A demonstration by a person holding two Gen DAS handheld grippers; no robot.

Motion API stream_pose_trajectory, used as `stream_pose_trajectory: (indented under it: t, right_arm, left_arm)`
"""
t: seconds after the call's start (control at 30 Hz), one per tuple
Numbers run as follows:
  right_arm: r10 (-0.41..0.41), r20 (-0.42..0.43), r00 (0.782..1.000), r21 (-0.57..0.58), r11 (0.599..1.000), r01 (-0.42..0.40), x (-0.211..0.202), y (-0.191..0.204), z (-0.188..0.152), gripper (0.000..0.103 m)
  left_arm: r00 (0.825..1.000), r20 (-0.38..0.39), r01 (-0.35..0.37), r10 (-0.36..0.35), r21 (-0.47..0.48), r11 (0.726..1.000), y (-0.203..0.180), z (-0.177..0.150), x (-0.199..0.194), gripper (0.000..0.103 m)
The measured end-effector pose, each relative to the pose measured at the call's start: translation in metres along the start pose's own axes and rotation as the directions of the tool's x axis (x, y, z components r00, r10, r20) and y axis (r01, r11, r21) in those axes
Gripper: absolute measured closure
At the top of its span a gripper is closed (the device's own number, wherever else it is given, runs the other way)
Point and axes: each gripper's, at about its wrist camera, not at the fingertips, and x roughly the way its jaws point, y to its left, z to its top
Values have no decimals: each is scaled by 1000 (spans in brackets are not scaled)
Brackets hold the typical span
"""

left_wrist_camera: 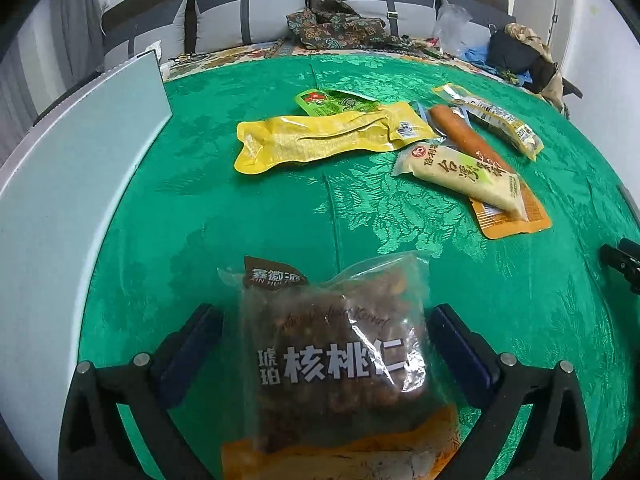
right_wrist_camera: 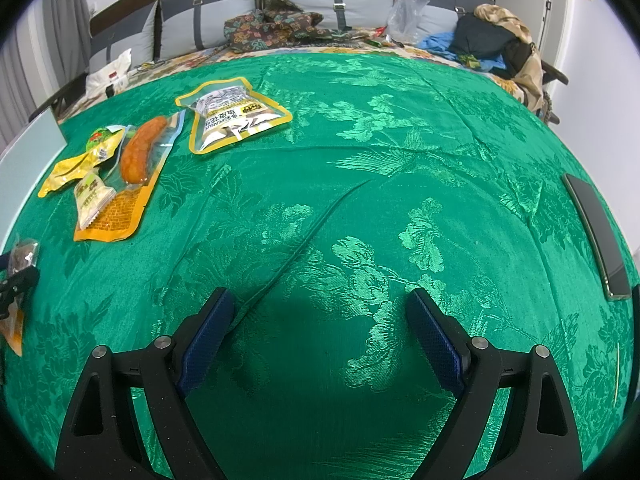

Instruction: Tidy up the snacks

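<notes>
My left tool [left_wrist_camera: 324, 344] stands wide, its blue pads clear of the clear walnut-kernel packet [left_wrist_camera: 336, 360] lying between them on the green brocade-covered surface [left_wrist_camera: 240, 216]. My right tool [right_wrist_camera: 320, 332] stands wide over bare cloth, holding nothing.

You have six snack packets in view: one walnut bag [left_wrist_camera: 336, 356], one long yellow pouch [left_wrist_camera: 320, 138], one green packet [left_wrist_camera: 340, 103], one sausage pack [left_wrist_camera: 472, 140], one cream pastry packet [left_wrist_camera: 460, 178] and one peanut pouch [left_wrist_camera: 496, 118]. You also have one phone [right_wrist_camera: 596, 232].
</notes>
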Motion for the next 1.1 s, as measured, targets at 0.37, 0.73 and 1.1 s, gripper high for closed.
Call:
stream_pose_trajectory:
  t: [0.37, 0.73, 1.1]
  right_arm:
    - [0, 0, 1000, 0, 1000, 0, 0, 0, 0, 12]
    - [28, -24, 999, -32, 999, -28, 2, 1, 5, 13]
    - [263, -87, 961, -105, 957, -271, 56, 44, 157, 14]
  left_arm:
    - [1000, 0, -1, 1, -4, 1000, 1, 0, -2, 0]
    - [1000, 0, -1, 1, -4, 1000, 1, 0, -2, 0]
    - [1000, 0, -2, 2, -5, 1000, 2, 2, -2, 0]
